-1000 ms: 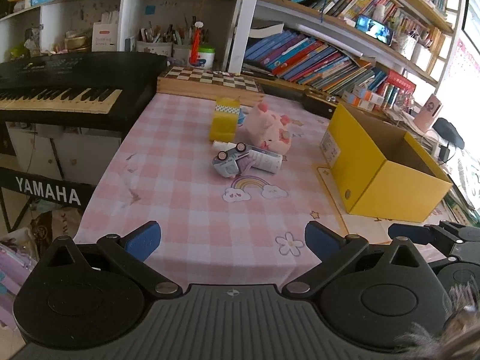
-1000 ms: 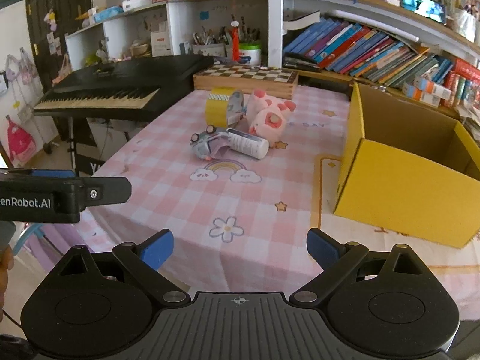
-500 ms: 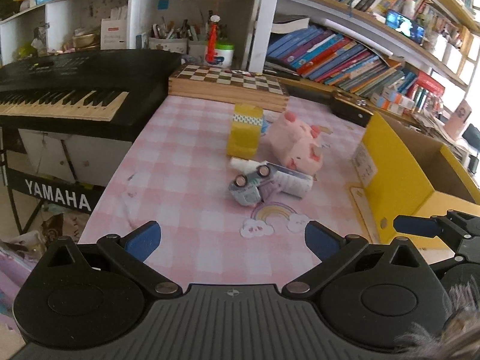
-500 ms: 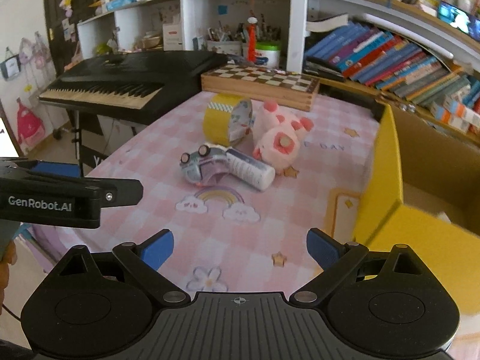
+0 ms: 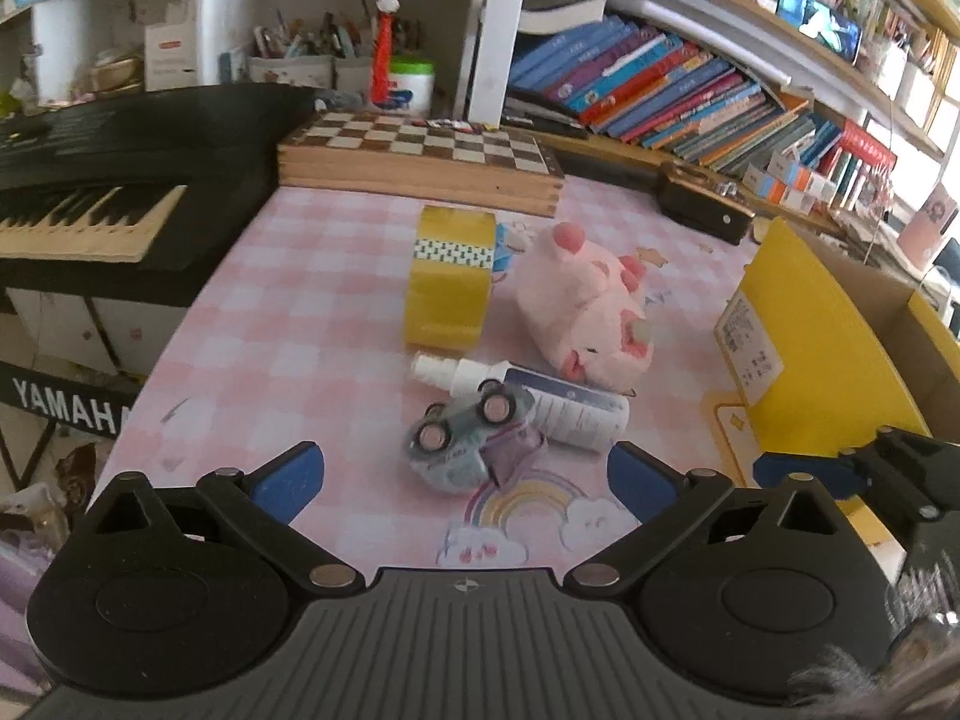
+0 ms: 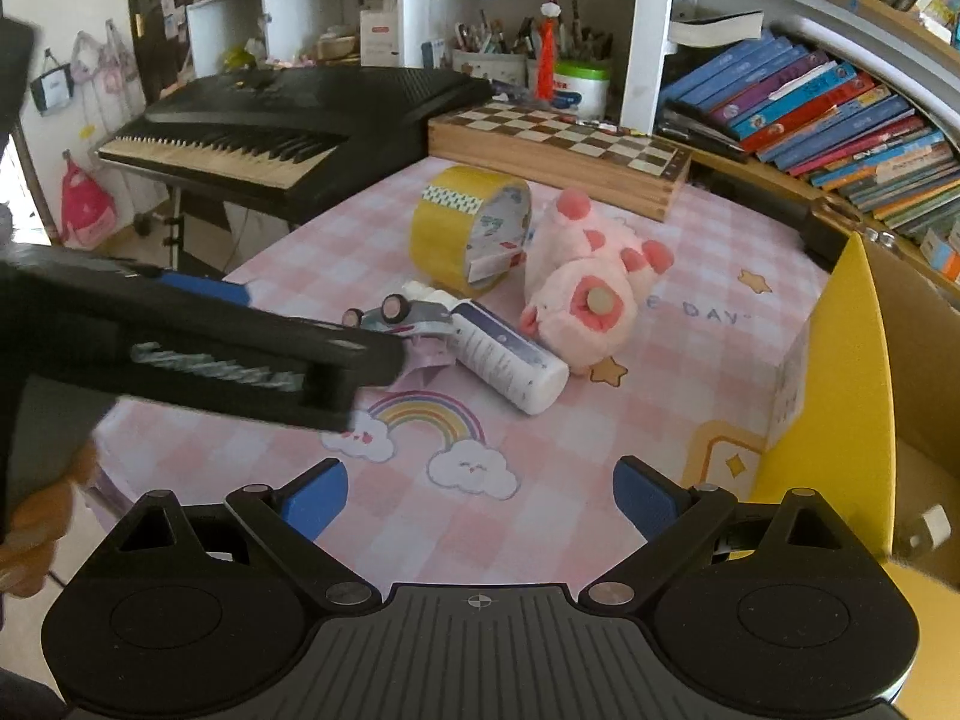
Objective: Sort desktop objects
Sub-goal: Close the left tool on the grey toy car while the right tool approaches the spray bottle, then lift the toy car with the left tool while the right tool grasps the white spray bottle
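Note:
On the pink checked tablecloth (image 5: 288,348) lie a grey toy car (image 5: 465,438) on its side, a white bottle (image 5: 540,399), a pink plush pig (image 5: 591,306) and a yellow tape roll (image 5: 450,276). An open yellow cardboard box (image 5: 840,348) stands at the right. My left gripper (image 5: 462,477) is open, its blue fingertips just short of the toy car. My right gripper (image 6: 480,492) is open above the rainbow print, short of the bottle (image 6: 510,354) and the pig (image 6: 591,294). The left gripper's body (image 6: 198,348) crosses the right wrist view and hides part of the car (image 6: 408,315).
A wooden chessboard box (image 5: 420,156) lies at the table's back edge. A black Yamaha keyboard (image 5: 108,180) stands on the left. Shelves of books (image 5: 672,96) and pen cups line the back. A hand (image 6: 42,516) shows at the lower left of the right wrist view.
Both grippers have moved forward over the table toward the pile. The left gripper has come close to the toy car. Both stay open.

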`<state>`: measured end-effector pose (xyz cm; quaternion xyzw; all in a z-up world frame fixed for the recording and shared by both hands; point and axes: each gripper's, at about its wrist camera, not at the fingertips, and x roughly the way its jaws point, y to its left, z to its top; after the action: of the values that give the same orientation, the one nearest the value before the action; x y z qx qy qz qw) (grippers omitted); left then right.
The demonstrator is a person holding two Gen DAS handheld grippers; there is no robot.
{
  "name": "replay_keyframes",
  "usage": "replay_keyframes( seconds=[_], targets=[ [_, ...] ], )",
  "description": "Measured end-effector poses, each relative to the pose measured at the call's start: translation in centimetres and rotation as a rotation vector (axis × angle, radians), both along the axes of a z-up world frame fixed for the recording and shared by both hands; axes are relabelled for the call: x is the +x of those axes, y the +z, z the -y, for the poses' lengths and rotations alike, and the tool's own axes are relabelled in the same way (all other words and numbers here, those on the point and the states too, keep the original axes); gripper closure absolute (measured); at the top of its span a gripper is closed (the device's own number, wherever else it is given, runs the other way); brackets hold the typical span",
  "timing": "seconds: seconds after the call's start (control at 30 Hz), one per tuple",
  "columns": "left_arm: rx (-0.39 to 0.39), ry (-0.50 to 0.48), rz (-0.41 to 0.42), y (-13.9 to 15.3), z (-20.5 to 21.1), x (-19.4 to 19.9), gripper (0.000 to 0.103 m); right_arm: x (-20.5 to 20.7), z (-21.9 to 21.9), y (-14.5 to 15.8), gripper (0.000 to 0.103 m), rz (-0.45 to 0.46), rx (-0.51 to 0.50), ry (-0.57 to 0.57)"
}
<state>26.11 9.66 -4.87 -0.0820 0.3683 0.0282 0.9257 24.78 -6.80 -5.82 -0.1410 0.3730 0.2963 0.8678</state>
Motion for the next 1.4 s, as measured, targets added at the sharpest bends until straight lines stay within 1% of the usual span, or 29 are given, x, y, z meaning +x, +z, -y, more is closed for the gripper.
replay_keyframes(
  seconds=[0.07, 0.1, 0.17, 0.3, 0.37, 0.4, 0.43, 0.47, 0.57, 0.73, 0.87, 0.9, 0.97, 1.03, 1.13, 1.17, 1.2, 1.23, 1.27, 1.3, 1.37, 1.4],
  targets=[
    [0.001, -0.001, -0.021, -0.5, 0.0, 1.5, 0.003, 0.6, 0.0, -0.2, 0.006, -0.007, -0.005, -0.004],
    [-0.001, -0.001, -0.028, -0.7, 0.0, 1.9, 0.005, 0.9, 0.1, -0.3, 0.006, -0.009, -0.005, -0.006],
    [-0.008, -0.006, -0.046, -1.3, 0.1, 3.1, 0.01, 1.3, 0.2, -0.4, 0.006, -0.008, -0.004, -0.008],
    [-0.001, 0.001, -0.097, -2.6, 0.3, 4.6, 0.023, 2.2, 0.2, -0.6, 0.006, -0.008, -0.004, -0.01],
    [-0.014, 0.018, -0.108, -2.8, 0.1, 4.8, 0.025, 2.7, 0.2, -0.6, 0.006, -0.009, -0.001, -0.01],
    [-0.027, 0.019, -0.107, -2.8, 0.0, 4.8, 0.029, 2.9, 0.2, -0.6, 0.006, -0.01, 0.003, -0.009],
    [-0.043, 0.015, -0.105, -2.9, -0.1, 4.7, 0.039, 3.2, 0.1, -0.7, 0.006, -0.013, 0.006, -0.007],
    [-0.055, 0.012, -0.106, -2.9, -0.3, 4.7, 0.038, 3.4, 0.0, -0.7, 0.006, -0.015, 0.009, -0.004],
    [-0.053, 0.025, -0.1, -2.5, -0.7, 4.2, 0.039, 4.1, -0.4, -0.9, 0.006, -0.018, 0.015, 0.007],
    [-0.049, 0.098, -0.068, -0.9, -2.6, 2.1, 0.039, 5.6, -1.6, -1.6, 0.008, -0.027, 0.025, 0.023],
    [-0.09, 0.159, -0.073, -0.4, -4.1, 0.2, 0.039, 7.8, -3.0, -2.9, 0.008, -0.065, 0.024, 0.007],
    [-0.103, 0.176, -0.075, -0.3, -4.4, -0.2, 0.039, 8.2, -3.3, -3.2, 0.012, -0.076, 0.025, 0.003],
    [-0.13, 0.21, -0.077, -0.4, -4.9, -0.8, 0.039, 8.9, -3.6, -3.7, 0.015, -0.092, 0.025, 0.004],
    [-0.144, 0.236, -0.081, -0.4, -5.1, -1.3, 0.039, 9.1, -3.7, -4.0, 0.015, -0.082, 0.026, 0.01],
    [-0.147, 0.249, -0.083, -0.4, -5.1, -1.8, 0.039, 8.9, -3.7, -4.1, 0.017, -0.077, 0.033, 0.036],
    [-0.148, 0.25, -0.081, -0.4, -5.1, -1.9, 0.039, 8.8, -3.7, -4.1, 0.023, -0.074, 0.033, 0.05],
    [-0.149, 0.251, -0.079, -0.3, -5.2, -2.0, 0.039, 8.4, -3.8, -4.0, 0.034, -0.065, 0.021, 0.07],
    [-0.151, 0.252, -0.075, -0.1, -5.2, -2.1, 0.039, 8.2, -3.8, -3.9, 0.04, -0.06, 0.01, 0.087],
    [-0.153, 0.252, -0.071, 0.0, -5.3, -2.3, 0.039, 7.9, -3.7, -3.7, 0.051, -0.063, 0.009, 0.11],
    [-0.156, 0.254, -0.066, 0.2, -5.3, -2.4, 0.039, 7.5, -3.6, -3.6, 0.058, -0.072, 0.008, 0.133],
    [-0.157, 0.257, -0.057, 0.4, -5.3, -2.7, 0.039, 6.9, -3.5, -3.4, 0.064, -0.08, 0.004, 0.176],
    [-0.157, 0.261, -0.051, 0.6, -5.3, -2.9, 0.039, 6.7, -3.6, -3.4, 0.063, -0.074, -0.001, 0.19]
  ],
)
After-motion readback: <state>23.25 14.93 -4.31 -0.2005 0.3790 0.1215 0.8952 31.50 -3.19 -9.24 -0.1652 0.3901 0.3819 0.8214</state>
